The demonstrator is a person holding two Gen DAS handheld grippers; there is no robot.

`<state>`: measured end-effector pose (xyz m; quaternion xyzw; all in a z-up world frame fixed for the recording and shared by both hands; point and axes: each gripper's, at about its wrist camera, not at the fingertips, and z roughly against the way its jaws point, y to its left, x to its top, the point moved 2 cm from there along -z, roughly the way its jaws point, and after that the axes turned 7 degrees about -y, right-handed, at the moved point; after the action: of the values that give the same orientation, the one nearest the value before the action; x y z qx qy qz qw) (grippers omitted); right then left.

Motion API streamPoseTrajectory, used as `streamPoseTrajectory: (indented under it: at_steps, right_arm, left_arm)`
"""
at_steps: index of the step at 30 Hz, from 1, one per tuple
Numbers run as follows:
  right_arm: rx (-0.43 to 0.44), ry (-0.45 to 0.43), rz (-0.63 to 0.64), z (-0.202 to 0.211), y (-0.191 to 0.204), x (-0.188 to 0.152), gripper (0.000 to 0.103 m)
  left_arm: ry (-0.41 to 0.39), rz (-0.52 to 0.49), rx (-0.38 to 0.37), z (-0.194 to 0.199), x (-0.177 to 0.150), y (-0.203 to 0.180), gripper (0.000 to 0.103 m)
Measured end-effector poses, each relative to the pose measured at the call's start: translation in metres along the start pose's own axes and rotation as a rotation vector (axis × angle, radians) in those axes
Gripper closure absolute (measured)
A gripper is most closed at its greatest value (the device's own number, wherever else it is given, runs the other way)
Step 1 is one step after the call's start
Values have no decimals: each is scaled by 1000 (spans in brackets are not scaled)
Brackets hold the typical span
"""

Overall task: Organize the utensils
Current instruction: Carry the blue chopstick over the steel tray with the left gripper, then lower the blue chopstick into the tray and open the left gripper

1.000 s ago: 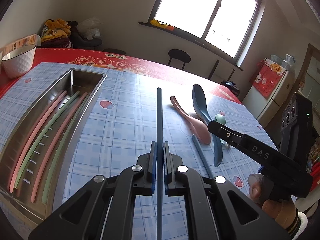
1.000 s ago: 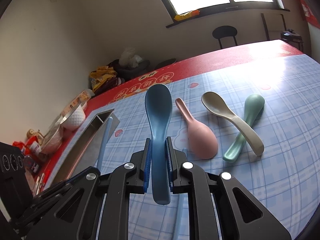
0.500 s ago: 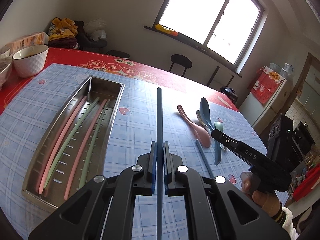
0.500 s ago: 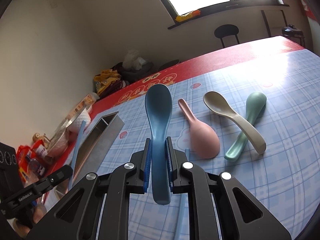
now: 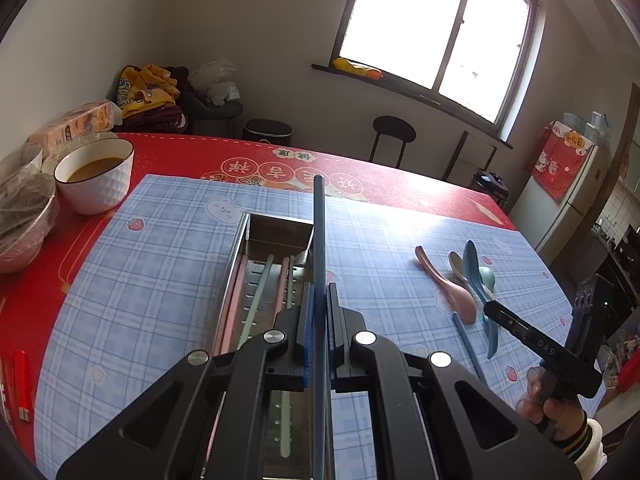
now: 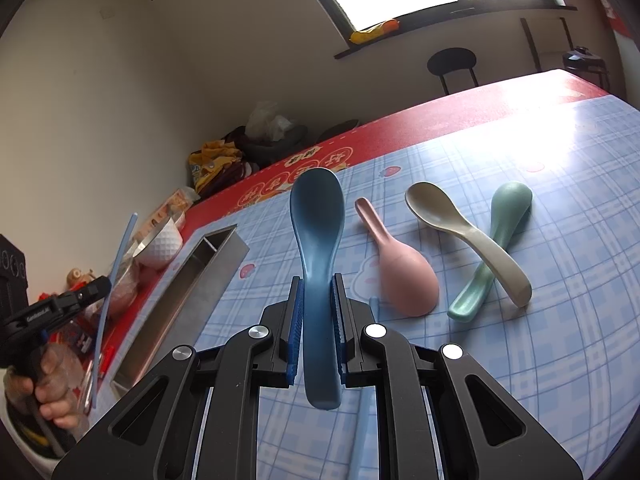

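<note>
**Chopstick over the tray, spoon lifted**

The left gripper (image 5: pixel 319 308) is clamped on a dark blue chopstick (image 5: pixel 319 240), its blue pads pressed against the shaft from both sides. The stick points straight toward 12 o'clock and hangs above the right edge of the steel tray (image 5: pixel 276 228), which lies lengthwise on the blue checked mat (image 5: pixel 168 248). Inside the tray lie two pink chopsticks (image 5: pixel 236 284) and two green chopsticks (image 5: pixel 260 280), side by side along its length.

The right gripper (image 6: pixel 317 308) is closed on the handle of a blue spoon (image 6: pixel 318 216), bowl pointing to 12 o'clock and held above the mat. From the left camera that gripper sits at about 4 o'clock, with the spoon angled down among the others.

On the mat, at 1 to 2 o'clock from the right gripper, rest a pink spoon (image 6: pixel 400 268), bowl down, then a beige spoon (image 6: pixel 452 228) crossing over a green spoon (image 6: pixel 500 232). A second blue chopstick (image 5: pixel 466 344) lies flat just beside the pink spoon.

At 10 o'clock from the left gripper, on the red tablecloth (image 5: pixel 180 156), stands a white bowl (image 5: pixel 98 184) with brownish liquid.
</note>
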<state>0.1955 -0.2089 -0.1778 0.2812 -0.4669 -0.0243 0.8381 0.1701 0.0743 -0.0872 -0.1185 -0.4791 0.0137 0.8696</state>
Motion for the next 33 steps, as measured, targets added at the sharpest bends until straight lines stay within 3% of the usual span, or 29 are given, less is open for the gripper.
streamPoseTrajectory:
  at_steps: [4, 13, 23, 33]
  right_arm:
    - [-1, 0, -10, -1, -2, 0, 89]
    - [4, 2, -20, -2, -6, 1, 89]
    - [6, 3, -23, -2, -7, 1, 89]
    - [6, 3, -23, -1, -8, 2, 89]
  left_arm:
    - [2, -48, 42, -18, 9, 6, 97]
    - [115, -89, 97, -57, -7, 16, 97]
    - [246, -104, 112, -83, -22, 22, 97]
    - [326, -157, 143, -95, -29, 16, 97]
